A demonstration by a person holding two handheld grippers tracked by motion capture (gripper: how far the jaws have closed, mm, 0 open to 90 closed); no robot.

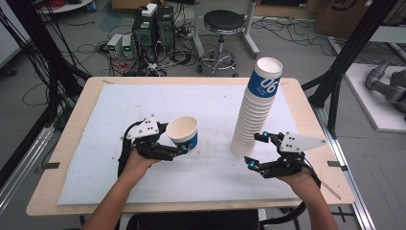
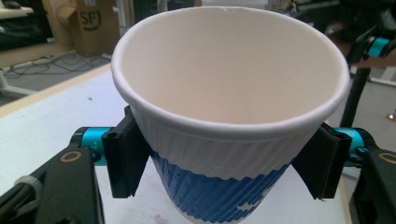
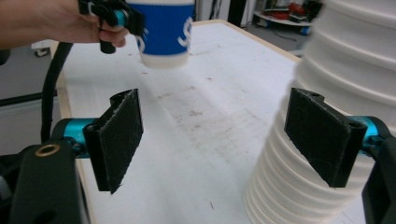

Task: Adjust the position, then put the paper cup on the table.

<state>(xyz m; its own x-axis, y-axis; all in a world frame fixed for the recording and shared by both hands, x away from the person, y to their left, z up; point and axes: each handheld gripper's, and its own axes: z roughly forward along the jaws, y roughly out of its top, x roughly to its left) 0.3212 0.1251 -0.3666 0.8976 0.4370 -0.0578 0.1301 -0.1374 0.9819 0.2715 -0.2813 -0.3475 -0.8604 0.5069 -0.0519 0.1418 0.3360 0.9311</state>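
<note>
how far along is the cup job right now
Done: one paper cup is apart from the tall stack of cups, clamped in the left gripper and held clear of the white mat.
In hand: that cup is tilted, mouth open, not yet set down.
Left: the right gripper is open beside the stack's base, one pad close against it, gripping nothing. Many cups remain stacked.

Both tongs are black frames with cyan metal sleeves at the joints, brass-ringed holes in the arms and flat, fuzzy black pads on the jaws. The left tongs (image 1: 184,139) and right tongs (image 1: 251,151) each carry a grey three-cornered plate with dark dots. Black cables trail back along bare, sleeveless forearms.
</note>
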